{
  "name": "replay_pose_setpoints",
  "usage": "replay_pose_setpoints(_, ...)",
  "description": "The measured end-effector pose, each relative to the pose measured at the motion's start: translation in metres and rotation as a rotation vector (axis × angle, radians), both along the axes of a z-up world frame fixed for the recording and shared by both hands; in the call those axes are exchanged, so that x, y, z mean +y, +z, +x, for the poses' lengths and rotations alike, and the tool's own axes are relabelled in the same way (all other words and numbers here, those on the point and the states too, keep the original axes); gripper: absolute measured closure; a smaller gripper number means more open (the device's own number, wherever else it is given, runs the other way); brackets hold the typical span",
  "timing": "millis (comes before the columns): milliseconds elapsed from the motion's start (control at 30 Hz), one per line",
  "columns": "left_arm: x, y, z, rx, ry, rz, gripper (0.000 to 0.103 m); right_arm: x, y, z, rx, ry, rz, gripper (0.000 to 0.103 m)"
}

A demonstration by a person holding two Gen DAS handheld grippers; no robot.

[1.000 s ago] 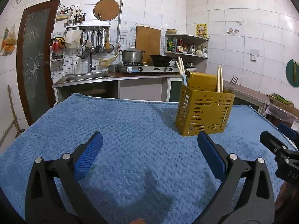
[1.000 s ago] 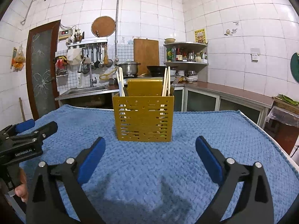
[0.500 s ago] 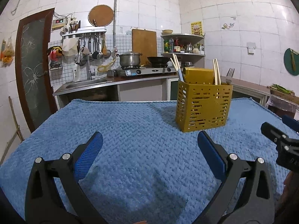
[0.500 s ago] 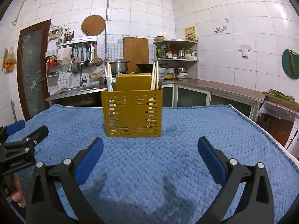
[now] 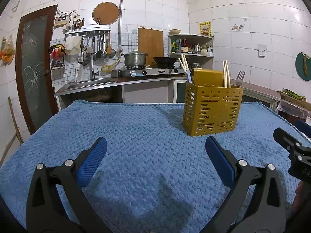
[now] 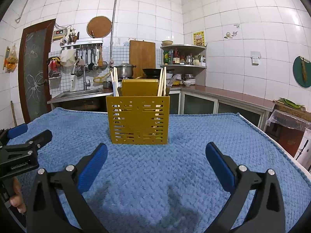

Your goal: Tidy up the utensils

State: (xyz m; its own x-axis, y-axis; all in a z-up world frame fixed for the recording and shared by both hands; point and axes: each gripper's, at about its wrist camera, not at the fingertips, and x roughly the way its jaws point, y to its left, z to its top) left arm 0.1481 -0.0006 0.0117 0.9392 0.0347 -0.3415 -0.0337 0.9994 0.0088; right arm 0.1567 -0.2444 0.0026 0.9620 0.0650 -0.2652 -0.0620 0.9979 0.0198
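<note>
Where blue towel (image 6: 175, 174) spreads, slotted yellow caddy (image 6: 138, 120) upright, chopsticks (image 6: 161, 81) inside.

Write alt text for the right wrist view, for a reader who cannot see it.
A yellow slotted utensil holder stands upright on a blue textured cloth, holding chopsticks, straight ahead of the open, empty right gripper. The left gripper juts in at the left edge, and a tiled kitchen with a sink and stove fills the background.

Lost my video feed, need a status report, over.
Left tool and right tool open, empty. Yellow caddy upright on blue towel, holding chopsticks. Nothing in the way.
</note>
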Motion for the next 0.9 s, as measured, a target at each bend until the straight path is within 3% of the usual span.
replay_pose_setpoints(900, 0.002, 0.0005, 0.0006, 0.011, -0.002, -0.019, 0.005, 0.0034, -0.0015, 0.0011, 0.001, 0.008, -0.02, 0.004)
